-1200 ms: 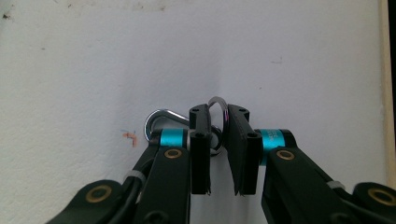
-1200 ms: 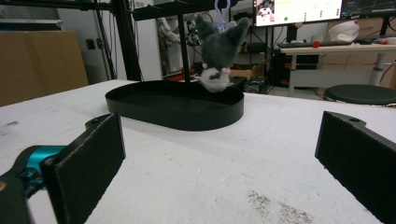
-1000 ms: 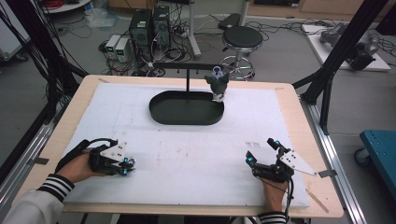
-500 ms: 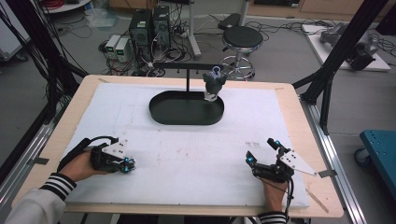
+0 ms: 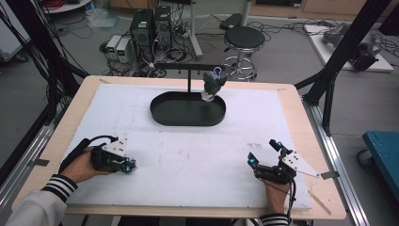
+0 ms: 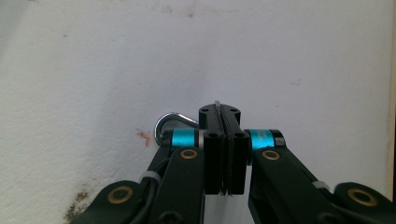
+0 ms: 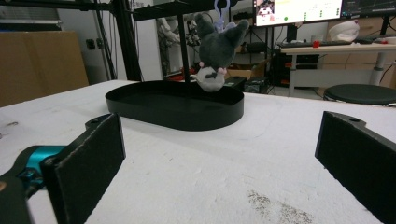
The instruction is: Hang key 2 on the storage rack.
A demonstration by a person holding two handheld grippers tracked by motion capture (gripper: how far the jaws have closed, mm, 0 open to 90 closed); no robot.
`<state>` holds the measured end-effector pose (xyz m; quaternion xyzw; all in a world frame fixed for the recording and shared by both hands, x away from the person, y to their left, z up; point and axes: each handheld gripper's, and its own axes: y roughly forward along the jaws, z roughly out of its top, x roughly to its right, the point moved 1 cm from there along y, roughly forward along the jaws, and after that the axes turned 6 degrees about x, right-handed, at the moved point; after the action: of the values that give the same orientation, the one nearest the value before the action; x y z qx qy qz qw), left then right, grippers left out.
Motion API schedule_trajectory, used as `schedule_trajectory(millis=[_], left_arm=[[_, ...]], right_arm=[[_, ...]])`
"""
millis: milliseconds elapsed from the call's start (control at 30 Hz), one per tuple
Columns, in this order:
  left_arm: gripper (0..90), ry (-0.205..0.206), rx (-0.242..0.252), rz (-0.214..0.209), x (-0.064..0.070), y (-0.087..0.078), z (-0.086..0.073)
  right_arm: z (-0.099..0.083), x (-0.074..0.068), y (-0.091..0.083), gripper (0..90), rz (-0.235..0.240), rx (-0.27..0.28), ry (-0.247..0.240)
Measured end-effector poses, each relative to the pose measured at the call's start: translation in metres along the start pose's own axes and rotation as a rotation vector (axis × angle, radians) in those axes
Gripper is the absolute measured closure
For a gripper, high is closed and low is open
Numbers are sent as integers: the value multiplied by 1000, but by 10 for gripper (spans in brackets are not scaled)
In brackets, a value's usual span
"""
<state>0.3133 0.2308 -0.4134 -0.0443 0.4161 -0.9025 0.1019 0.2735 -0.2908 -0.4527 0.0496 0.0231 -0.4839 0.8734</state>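
Observation:
A grey plush toy (image 5: 211, 84) hangs head down from a purple hook on a black stand's bar (image 5: 188, 67), just over the right end of a black oval tray (image 5: 159, 114). My left gripper (image 5: 131, 165) rests on the white mat at the near left, jaws pressed shut (image 6: 223, 112), with a silver metal loop (image 6: 164, 123) showing beside them. My right gripper (image 5: 263, 151) sits at the near right, jaws wide open with nothing between them (image 7: 219, 158). It faces the tray (image 7: 140, 109) and the plush toy (image 7: 215, 51), well short of both.
A white foam mat (image 5: 197, 155) covers the wooden table (image 5: 301, 117). The stand's upright post (image 5: 189, 80) rises from the back of the tray. Black frame struts (image 5: 339, 56), a stool (image 5: 243, 37) and computers (image 5: 150, 26) stand on the floor beyond the table.
The hanging plush toy has swung slightly to the left. Both hands and grippers stay where they were.

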Motion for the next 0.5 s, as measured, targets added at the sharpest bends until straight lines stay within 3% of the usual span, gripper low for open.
schedule_trajectory(millis=[133, 300, 500], left_arm=[[882, -20, 41, 19, -2, -5, 2], [882, -71, 143, 42, -6, -16, 7], [882, -94, 240, 71, -12, -28, 14]], right_arm=[[0, 0, 0, 8, 0, 0, 0], [0, 0, 0, 8, 1, -1, 2], [0, 0, 0, 8, -1, -4, 1]])
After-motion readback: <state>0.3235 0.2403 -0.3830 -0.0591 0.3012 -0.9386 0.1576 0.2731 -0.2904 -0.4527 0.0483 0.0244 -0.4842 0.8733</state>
